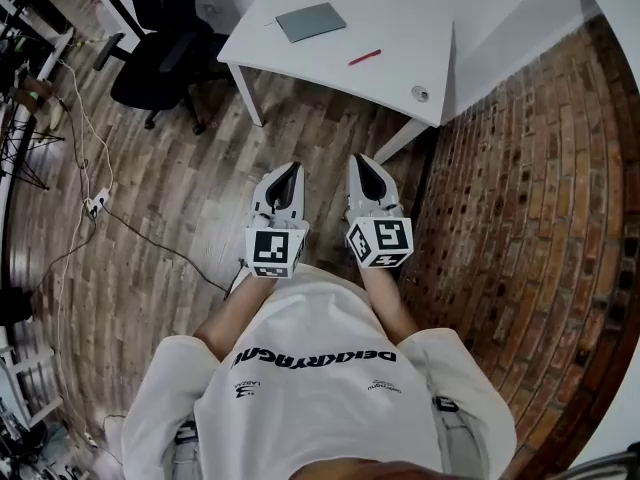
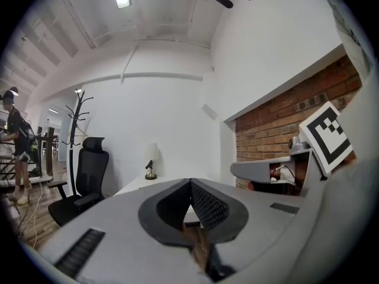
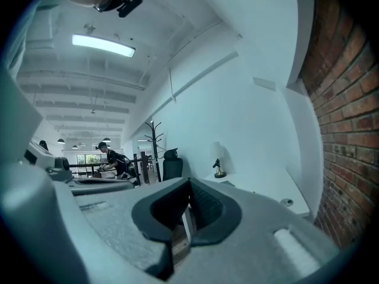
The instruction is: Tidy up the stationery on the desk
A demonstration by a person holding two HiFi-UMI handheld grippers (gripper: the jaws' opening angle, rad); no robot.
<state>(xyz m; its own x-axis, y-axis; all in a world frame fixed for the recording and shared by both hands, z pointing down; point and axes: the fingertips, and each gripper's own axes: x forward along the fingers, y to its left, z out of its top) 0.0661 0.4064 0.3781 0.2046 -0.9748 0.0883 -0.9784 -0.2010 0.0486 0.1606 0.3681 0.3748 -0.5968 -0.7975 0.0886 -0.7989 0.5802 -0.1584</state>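
White-shirted person (image 1: 320, 388) holds two tools over a wooden floor (image 1: 170, 188): left tool (image 1: 292, 171) and right tool (image 1: 362, 164), both with jaws together and empty. Beyond them, on the white bench (image 1: 400, 28), a grey notebook (image 1: 310, 21) lies near the far edge, with a red pen (image 1: 364, 57) to its right.

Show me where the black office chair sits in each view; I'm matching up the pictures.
Head view: the black office chair is at upper left, left of the white desk.
Left gripper view: the chair is at lower left, left of the desk.
Right gripper view: the chair is small, near centre, left of the desk.
Shared landmark: the white desk.
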